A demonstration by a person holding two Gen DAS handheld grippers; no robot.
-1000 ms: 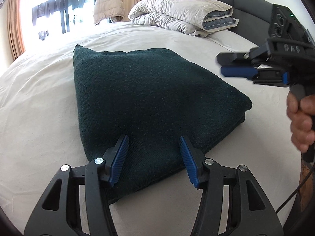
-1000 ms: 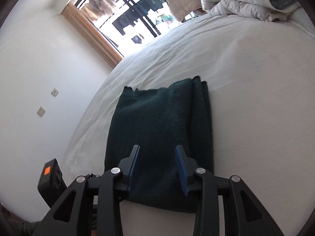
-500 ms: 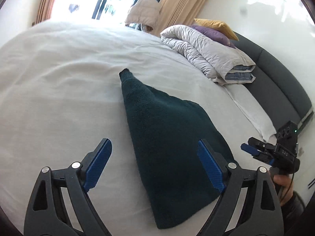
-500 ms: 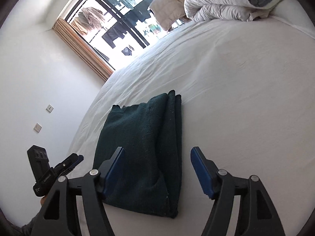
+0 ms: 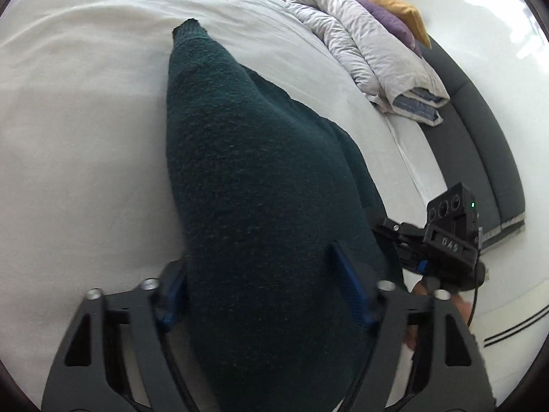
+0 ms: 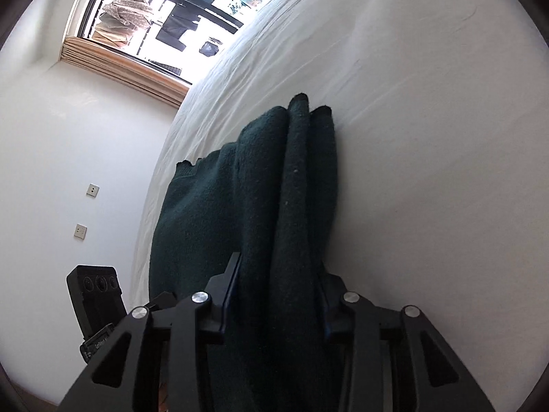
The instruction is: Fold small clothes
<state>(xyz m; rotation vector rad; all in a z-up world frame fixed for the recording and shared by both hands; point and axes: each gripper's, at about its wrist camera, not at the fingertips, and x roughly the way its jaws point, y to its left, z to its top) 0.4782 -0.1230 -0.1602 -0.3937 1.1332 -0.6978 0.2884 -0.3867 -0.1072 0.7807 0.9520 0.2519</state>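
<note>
A folded dark green knitted garment (image 5: 254, 185) lies on the white bed sheet (image 5: 79, 130). My left gripper (image 5: 264, 295) has its two blue-padded fingers on either side of the garment's thick near edge and grips it. The garment also shows in the right wrist view (image 6: 267, 213), with several stacked layers. My right gripper (image 6: 274, 295) is closed on the near end of those layers. The right gripper appears in the left wrist view (image 5: 442, 240) at the garment's right corner. The fingertips of both are partly hidden by fabric.
A folded pale duvet (image 5: 370, 44) with purple and yellow pillows (image 5: 398, 17) lies at the bed's head against a dark headboard (image 5: 480, 144). A window with a wooden frame (image 6: 137, 68) and a white wall with switches (image 6: 87, 209) stand beyond the bed's far side.
Both grippers were open and above the garment half a second ago. Now both have come down onto its near edge and closed on it.
</note>
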